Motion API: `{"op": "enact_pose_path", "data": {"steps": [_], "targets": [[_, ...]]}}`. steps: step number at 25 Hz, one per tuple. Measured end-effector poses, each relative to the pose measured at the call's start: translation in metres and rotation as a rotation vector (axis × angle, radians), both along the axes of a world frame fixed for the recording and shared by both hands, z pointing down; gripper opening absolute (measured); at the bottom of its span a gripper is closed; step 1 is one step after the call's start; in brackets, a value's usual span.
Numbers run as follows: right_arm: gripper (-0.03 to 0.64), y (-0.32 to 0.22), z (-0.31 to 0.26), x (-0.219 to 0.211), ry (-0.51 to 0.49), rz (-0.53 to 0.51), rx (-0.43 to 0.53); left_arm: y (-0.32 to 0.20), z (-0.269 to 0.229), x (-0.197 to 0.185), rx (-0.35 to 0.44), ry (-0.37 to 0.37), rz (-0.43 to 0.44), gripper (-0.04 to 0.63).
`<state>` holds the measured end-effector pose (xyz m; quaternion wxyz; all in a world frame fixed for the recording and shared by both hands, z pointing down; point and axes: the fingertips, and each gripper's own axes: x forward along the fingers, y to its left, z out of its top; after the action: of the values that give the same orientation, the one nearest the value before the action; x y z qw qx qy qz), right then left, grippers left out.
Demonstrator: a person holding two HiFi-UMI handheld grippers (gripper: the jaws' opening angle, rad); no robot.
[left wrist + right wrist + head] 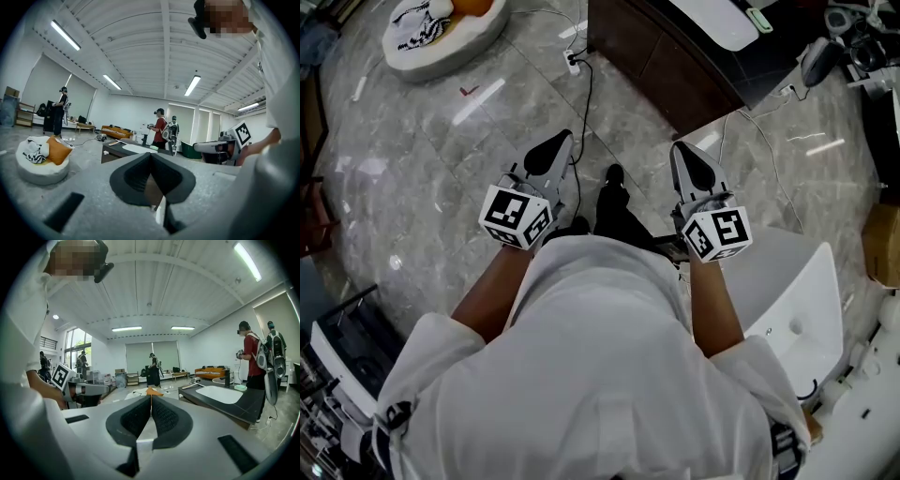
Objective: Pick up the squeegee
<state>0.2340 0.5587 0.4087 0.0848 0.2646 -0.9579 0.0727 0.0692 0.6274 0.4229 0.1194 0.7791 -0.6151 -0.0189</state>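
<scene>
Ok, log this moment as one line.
stage: before grasp | left gripper: shut, empty | right gripper: shut, empty | both: held out over floor | squeegee: not made out

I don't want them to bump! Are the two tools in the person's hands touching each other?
Apart. The head view shows the left tool and the right tool side by side, with grey floor and a black shoe between them.
</scene>
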Motion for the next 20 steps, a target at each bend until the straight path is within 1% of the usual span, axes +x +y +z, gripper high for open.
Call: {"op": "enact_pose_path", "data": {"steps": [4, 7, 9, 12, 17, 20], "targets": [[0.015, -0.036, 0.006, -0.018, -0.028, -0.016, -0.001, -0.031, 0.003, -0.019, -0.01, -0.01, -0.043, 0.014], [0.015, -0.075, 0.011, -0.031, -0.043, -0.042, -0.013, -0.066, 0.005, -0.032, -0.013, -0.009, -0.077, 0.014], [0.015, -0.108, 0.007, -0.035, -0.056, -0.05, -0.006, -0.095, 0.005, -0.033, -0.014, 0.004, -0.075, 0.013], [0.015, -0.15, -0.006, -0.043, -0.079, -0.054, 0.012, -0.133, -0.002, -0.034, -0.012, 0.001, -0.071, 0.012], [0.015, -0.204, -0.014, -0.047, -0.078, -0.042, 0.004, -0.184, -0.017, -0.038, -0.007, -0.014, -0.097, 0.012], [0.015, -0.229, -0.008, -0.046, -0.072, -0.059, -0.011, -0.209, -0.021, -0.037, 0.007, -0.031, -0.115, 0.012]]}}
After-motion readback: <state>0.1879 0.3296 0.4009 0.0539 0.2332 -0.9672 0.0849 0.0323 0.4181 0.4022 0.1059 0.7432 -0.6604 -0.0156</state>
